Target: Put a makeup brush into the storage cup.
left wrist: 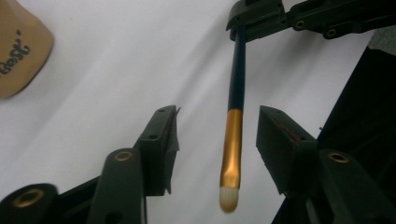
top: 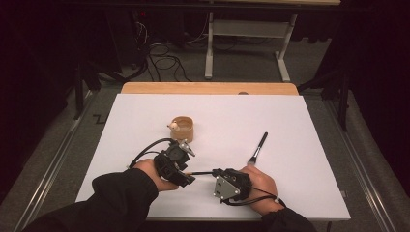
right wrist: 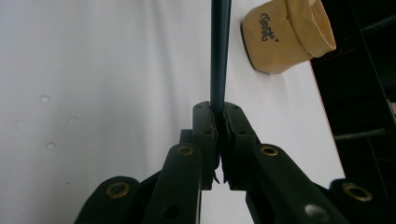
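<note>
White board (top: 145,116) covers the table, with grey carpet, cables and a desk frame (top: 249,29) beyond. Right gripper (right wrist: 218,112) clamps a slim brush (left wrist: 236,93), its tip between the left gripper's (left wrist: 215,140) parted jaws. A tan pouch (top: 183,127) stands just past the left gripper; a second brush (top: 258,147) lies beyond the right one.

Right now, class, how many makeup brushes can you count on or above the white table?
2. One black-handled, gold-ferruled brush is clamped in the right tongs, between the open left tongs. Another black brush lies on the table, right of centre.
</note>
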`<state>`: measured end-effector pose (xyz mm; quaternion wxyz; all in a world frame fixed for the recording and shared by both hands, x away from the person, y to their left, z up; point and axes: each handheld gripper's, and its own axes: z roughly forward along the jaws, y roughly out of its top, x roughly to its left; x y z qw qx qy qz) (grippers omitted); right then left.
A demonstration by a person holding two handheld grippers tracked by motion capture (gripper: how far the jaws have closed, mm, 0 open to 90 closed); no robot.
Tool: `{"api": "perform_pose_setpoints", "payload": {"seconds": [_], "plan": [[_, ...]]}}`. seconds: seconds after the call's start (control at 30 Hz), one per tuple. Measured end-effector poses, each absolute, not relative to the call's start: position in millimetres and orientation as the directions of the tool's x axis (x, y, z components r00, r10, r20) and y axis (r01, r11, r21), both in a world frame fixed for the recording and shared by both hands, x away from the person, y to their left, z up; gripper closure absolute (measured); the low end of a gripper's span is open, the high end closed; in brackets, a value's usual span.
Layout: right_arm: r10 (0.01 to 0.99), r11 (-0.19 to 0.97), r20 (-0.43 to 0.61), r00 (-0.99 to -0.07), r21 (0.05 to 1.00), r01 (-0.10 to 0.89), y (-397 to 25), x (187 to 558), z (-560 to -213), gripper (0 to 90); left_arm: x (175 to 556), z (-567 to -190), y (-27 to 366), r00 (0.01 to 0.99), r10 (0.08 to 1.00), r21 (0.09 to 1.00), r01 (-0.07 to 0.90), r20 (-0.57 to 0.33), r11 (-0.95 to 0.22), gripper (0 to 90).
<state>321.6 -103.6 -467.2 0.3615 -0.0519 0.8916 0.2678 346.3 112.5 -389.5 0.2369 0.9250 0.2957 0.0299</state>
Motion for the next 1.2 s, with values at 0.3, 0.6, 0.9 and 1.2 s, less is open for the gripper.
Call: {"api": "perform_pose_setpoints", "payload": {"seconds": [0.3,0.6,0.9,1.2], "plan": [[0.155,0.852,-0.644,-0.749,0.471,-0.229,-111,325,-467,86.7,346,-390,125,0.808,0.585,0.473,0.543,-0.071,-0.693,39.8],[0.185,0.854,-0.639,-0.747,0.481,-0.199,-121,328,-467,86.7,345,-395,138,0.787,0.614,0.494,0.559,-0.063,-0.666,37.3],[0.238,0.849,-0.611,-0.755,0.508,-0.143,-129,328,-467,86.7,346,-403,154,0.745,0.662,0.557,0.587,-0.087,-0.587,33.1],[0.271,0.845,-0.589,-0.761,0.524,-0.106,-133,332,-468,86.7,346,-421,162,0.726,0.682,0.600,0.586,-0.090,-0.545,31.6]]}}
